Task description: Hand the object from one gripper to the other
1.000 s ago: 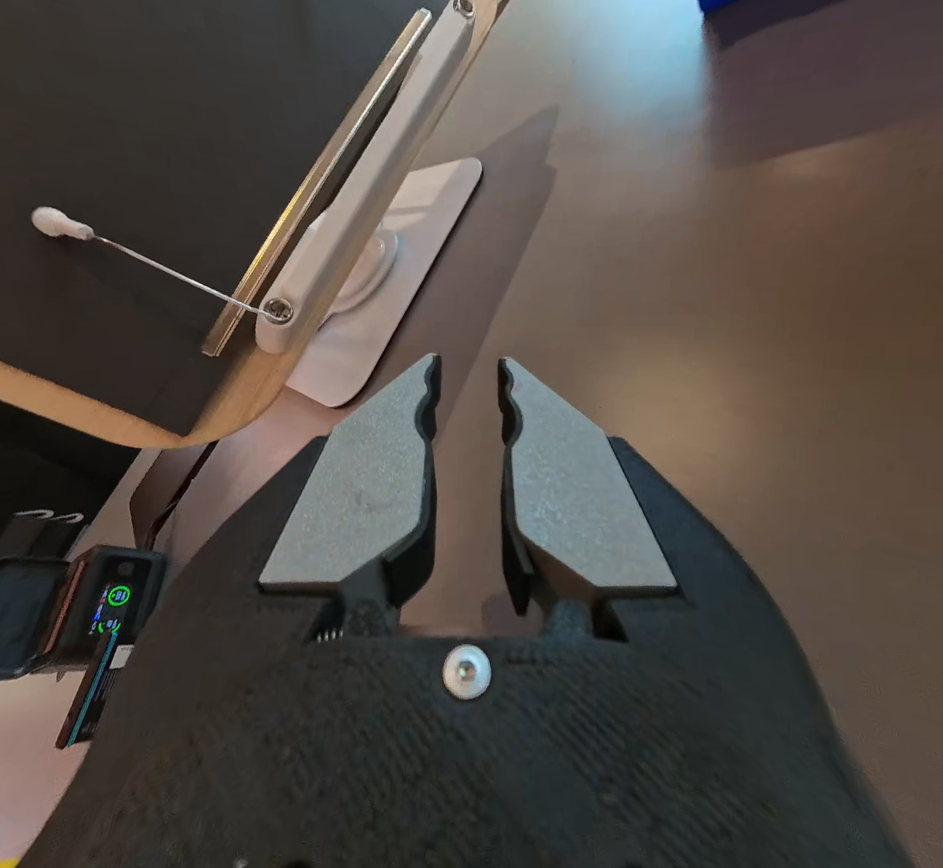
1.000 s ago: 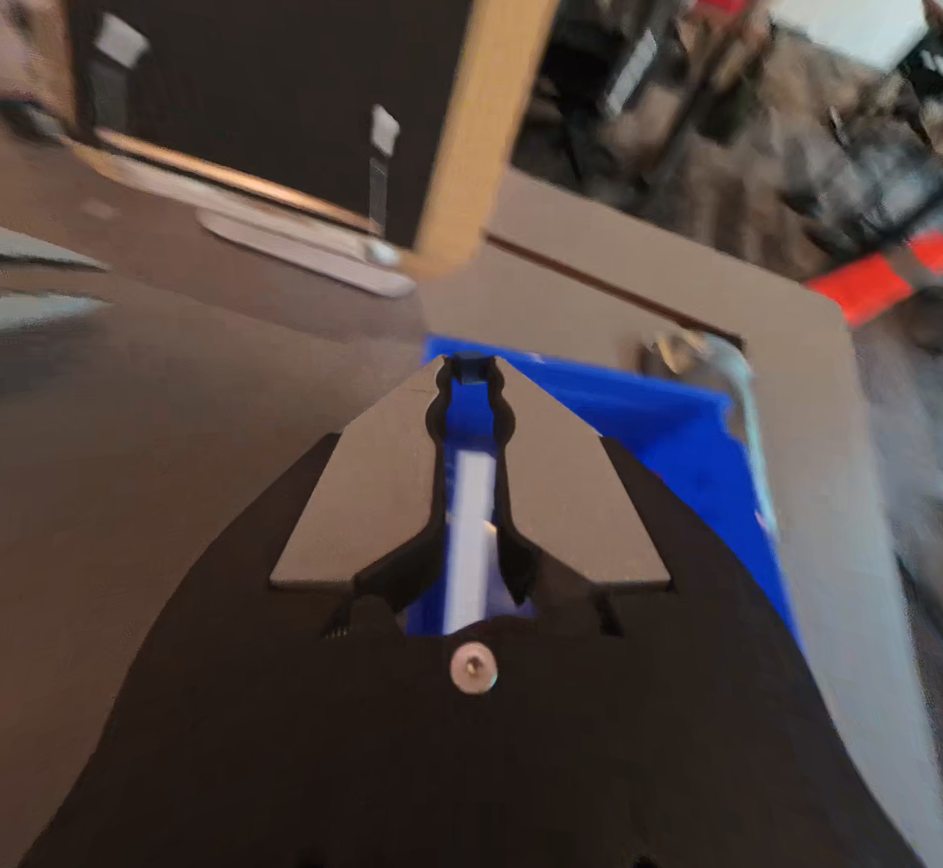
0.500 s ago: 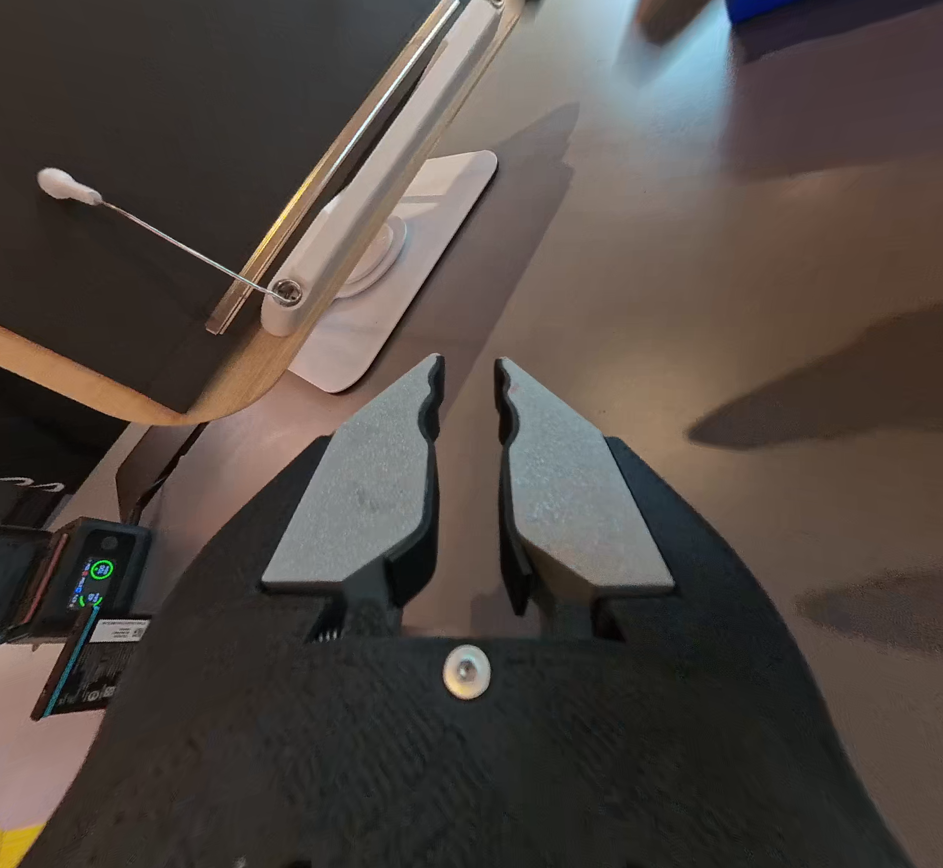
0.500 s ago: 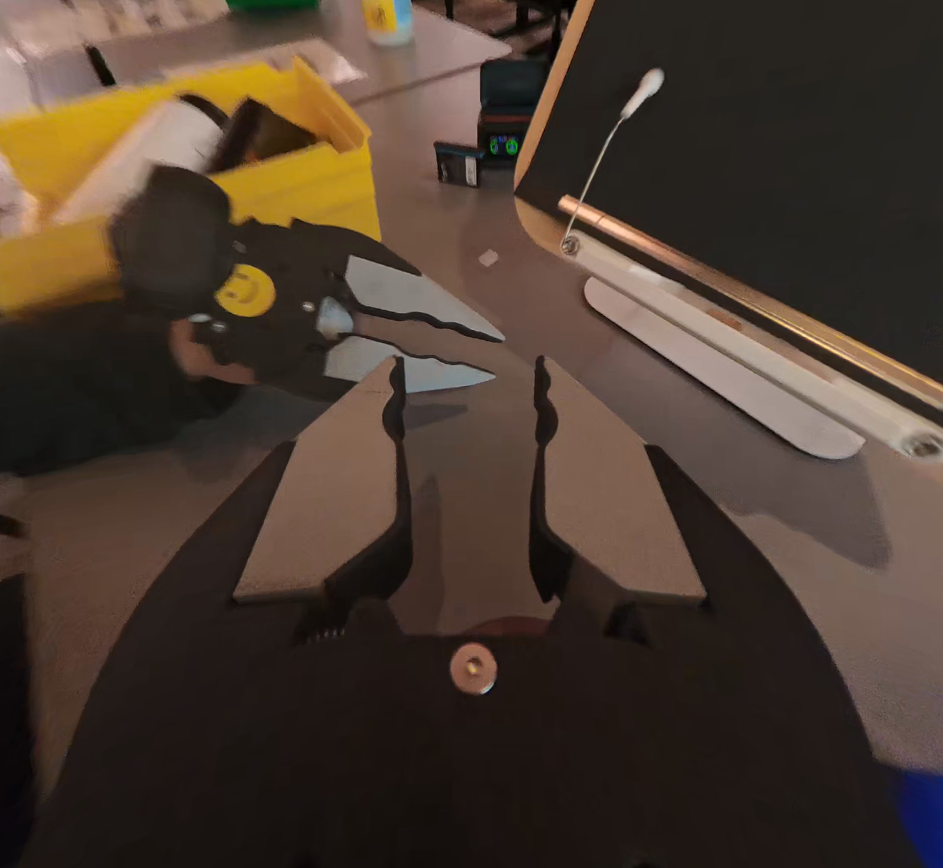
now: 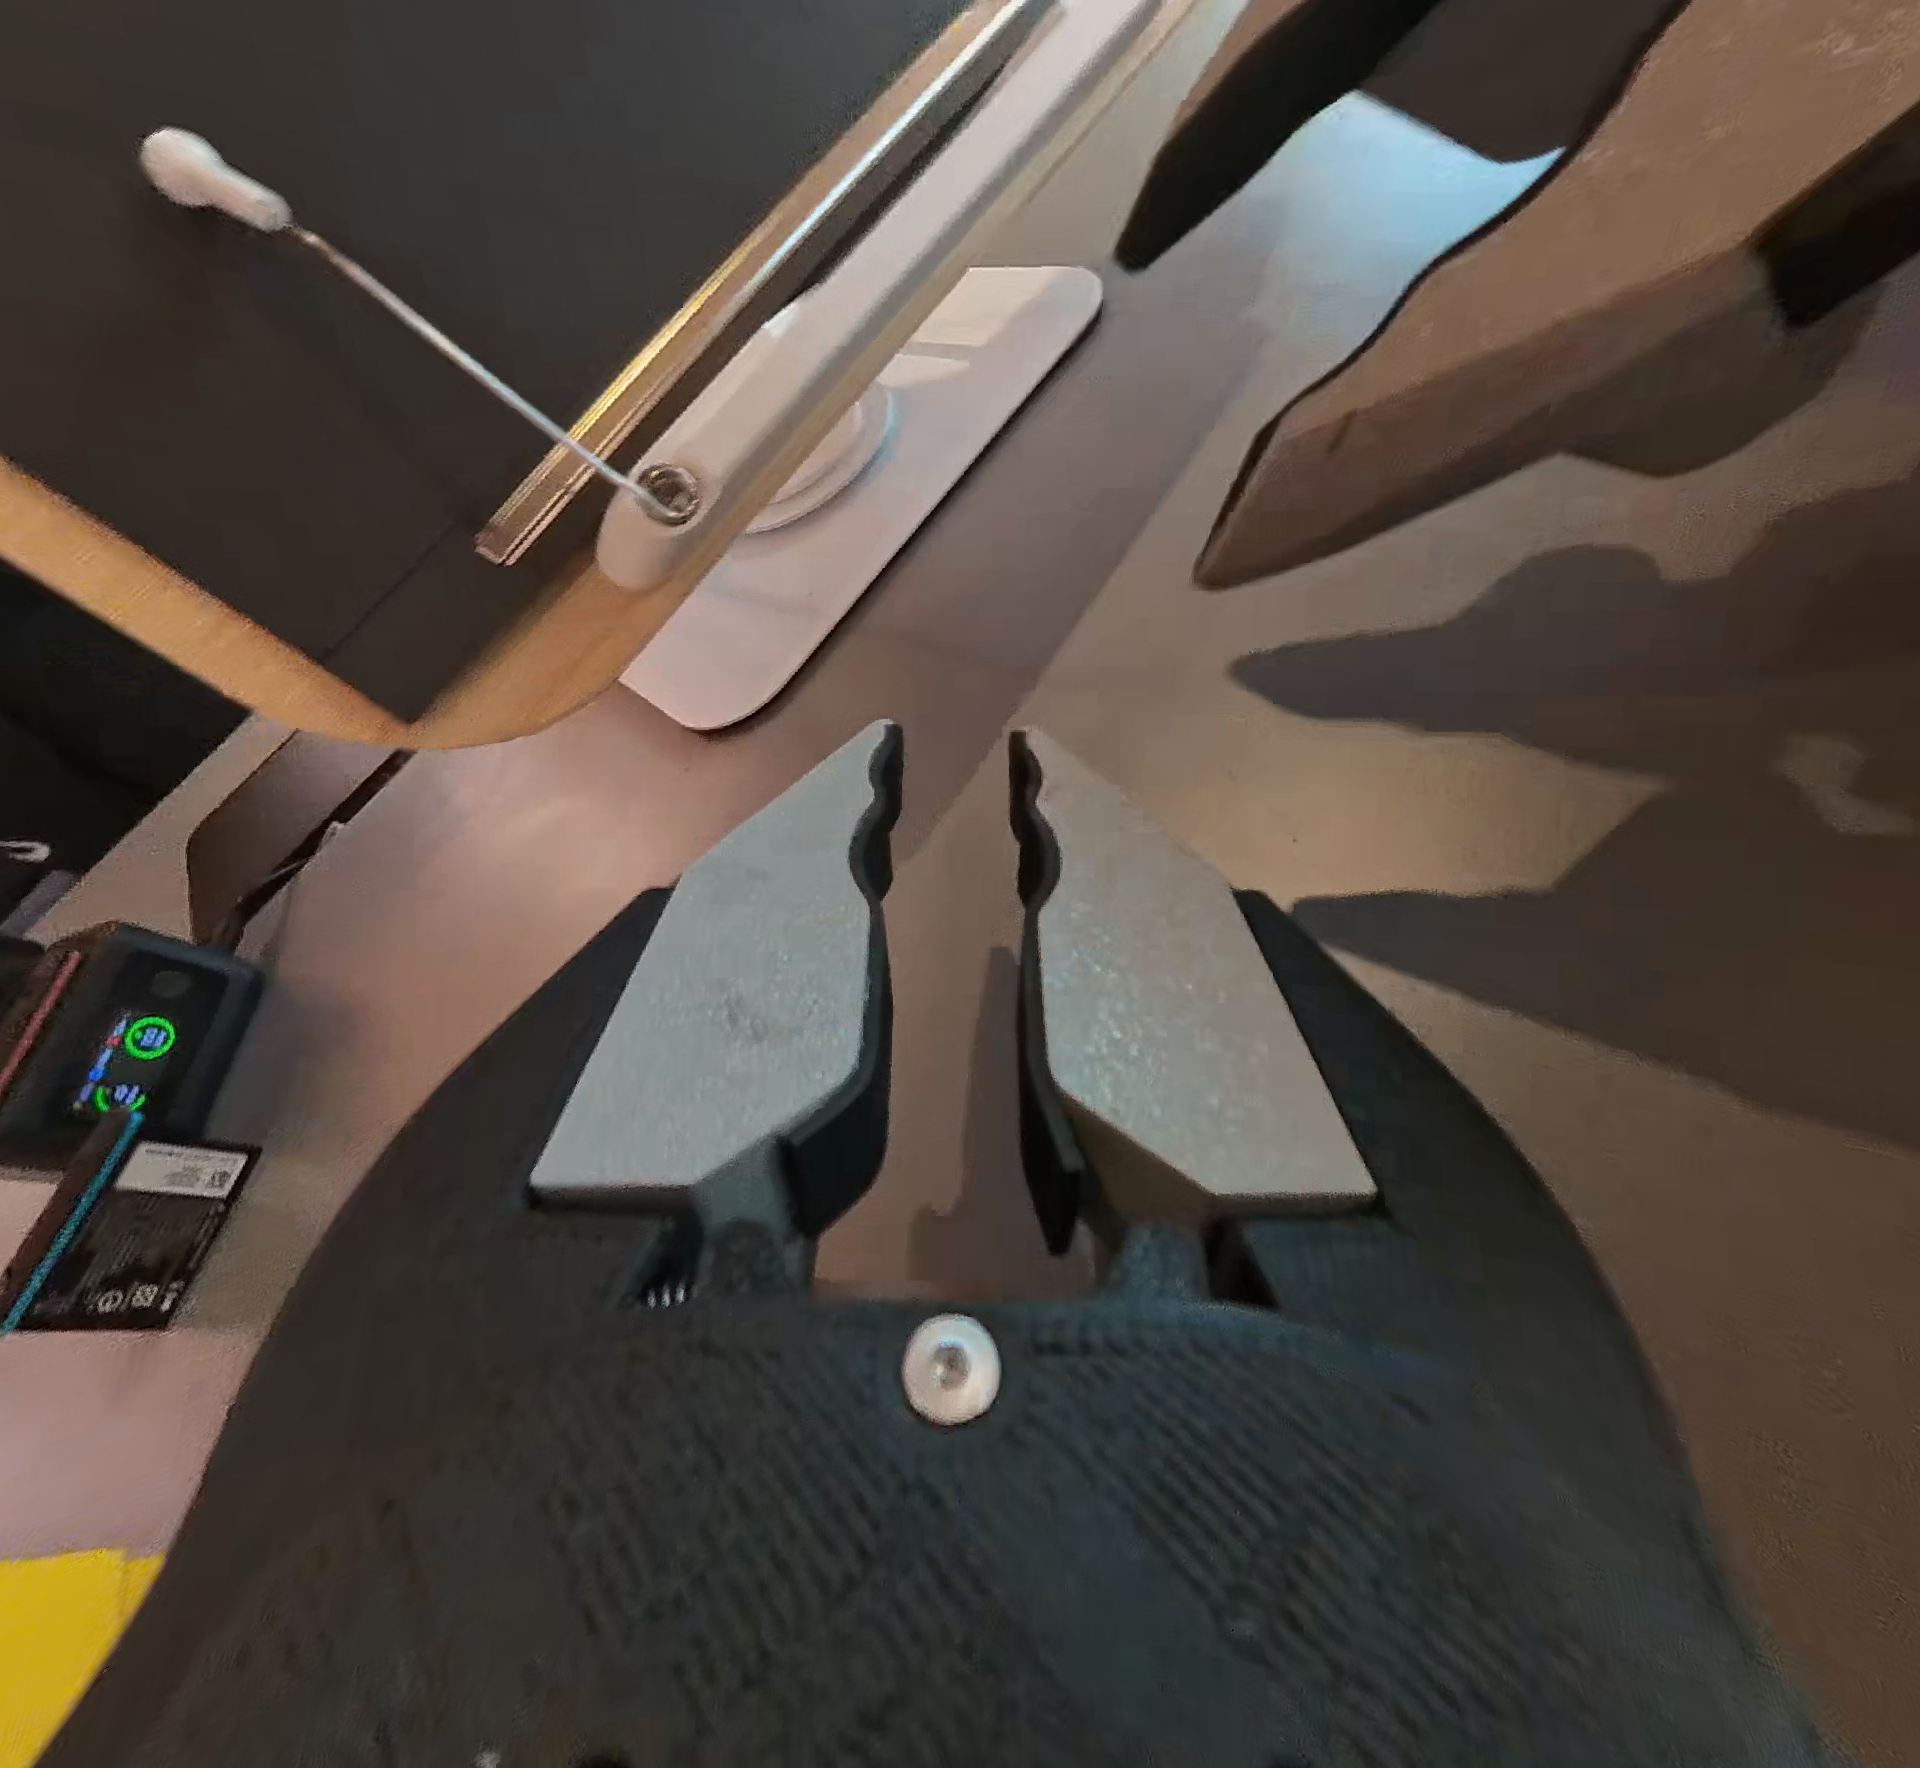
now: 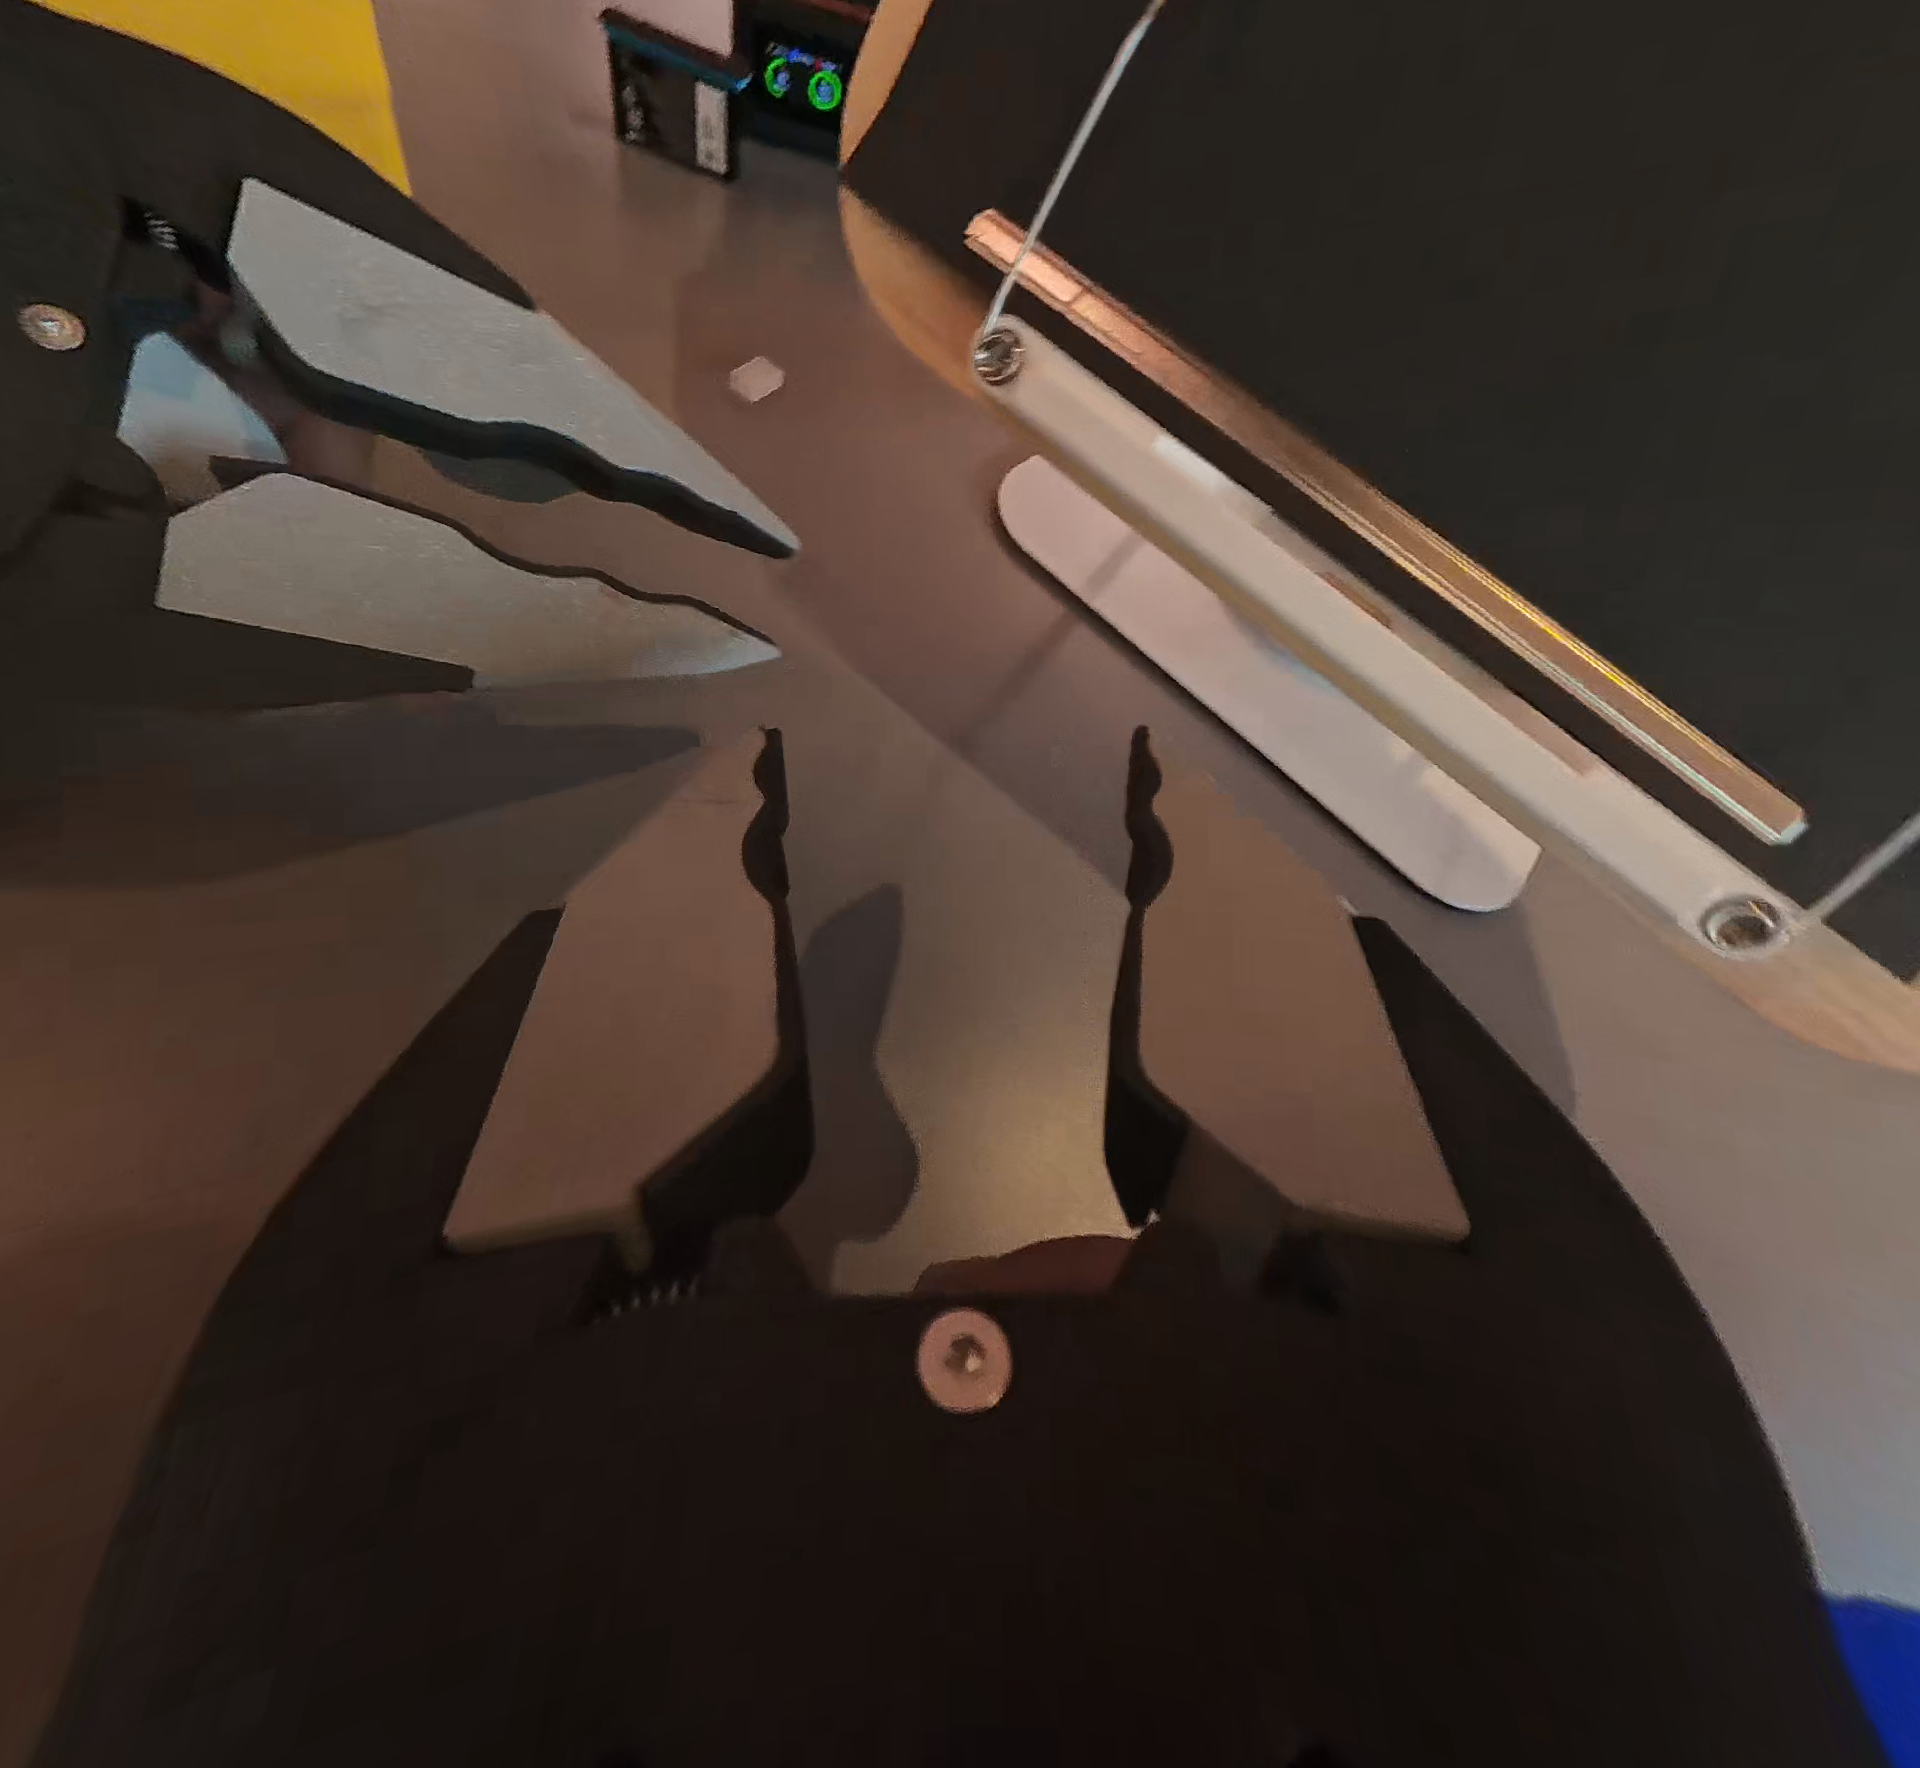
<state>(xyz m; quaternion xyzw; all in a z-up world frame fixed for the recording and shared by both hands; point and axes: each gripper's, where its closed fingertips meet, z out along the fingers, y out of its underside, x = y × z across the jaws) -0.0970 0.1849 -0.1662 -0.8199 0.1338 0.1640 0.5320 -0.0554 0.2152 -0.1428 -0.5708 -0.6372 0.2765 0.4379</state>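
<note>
My left gripper (image 5: 954,742) hovers low over the brown table (image 5: 1351,887), its jaws a little apart with nothing between them. It also shows in the right wrist view (image 6: 781,601), at the left, pointing right, and it is empty there too. My right gripper (image 6: 951,742) is wide open and empty, just in front of the left gripper's tips. It also enters the left wrist view (image 5: 1172,414) from the upper right, blurred. I see no object held in either gripper. A tiny white scrap (image 6: 758,376) lies on the table beyond them.
A black board with a wooden edge (image 5: 312,160) leans on a white stand (image 5: 862,492) close behind the grippers, with a thin wire clip (image 5: 416,305). A charger with green lights (image 5: 135,1043) and a battery (image 5: 135,1230) lie at the left. There is a yellow bin (image 6: 208,4) and a blue bin corner (image 6: 1870,1666). Measured from the fingertips, the tiny white scrap (image 6: 758,376) is 15 cm or so from the left gripper and 20 cm from the right.
My right gripper swung away from the blue bin, opened wide with nothing in it, and closed in on my left gripper's tips. My left gripper hardly moved and stayed slightly open.
</note>
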